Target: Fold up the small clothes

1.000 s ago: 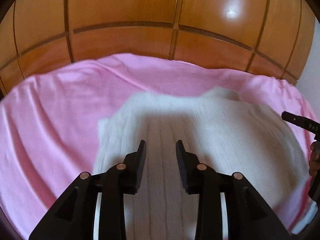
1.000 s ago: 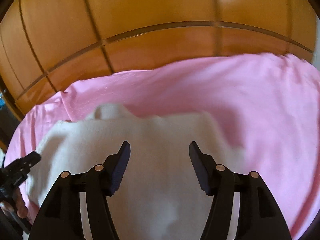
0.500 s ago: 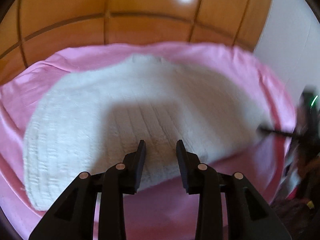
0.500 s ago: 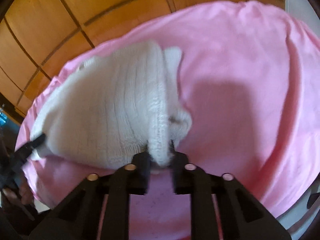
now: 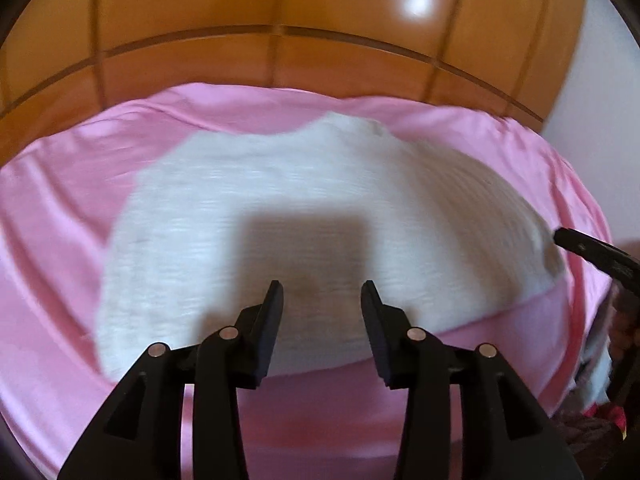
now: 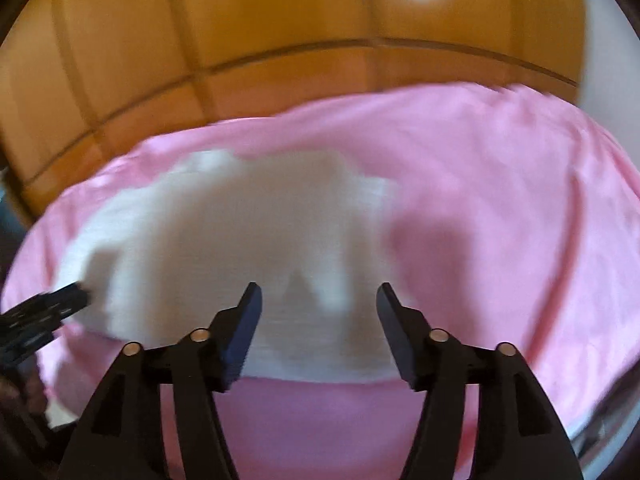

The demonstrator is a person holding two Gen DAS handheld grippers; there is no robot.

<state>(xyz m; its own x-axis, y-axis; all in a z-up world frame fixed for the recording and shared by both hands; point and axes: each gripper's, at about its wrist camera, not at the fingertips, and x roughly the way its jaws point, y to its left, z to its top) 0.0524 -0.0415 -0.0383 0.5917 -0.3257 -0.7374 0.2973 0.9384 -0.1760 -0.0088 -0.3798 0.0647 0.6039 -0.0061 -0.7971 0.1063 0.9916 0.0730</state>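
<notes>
While both grippers, left (image 5: 322, 294) and right (image 6: 319, 296), had just opened and held nothing, the sweater (image 5: 320, 216) lay on the pink sheet (image 5: 60, 216). A sloppy grab could bunch it.

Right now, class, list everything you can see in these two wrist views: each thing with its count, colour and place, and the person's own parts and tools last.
knitted garment: one, white, lying on the pink sheet, ahead of both grippers.
pink sheet: one, pink, spread over the surface under the garment.
wooden panelling: one wall of it, orange-brown, behind the sheet.
white wall: one strip, white, at the right edge of the left wrist view.
left gripper: one, black, jaws apart with nothing between them, just been opening.
right gripper: one, black, jaws wide apart and empty, just been opening.
</notes>
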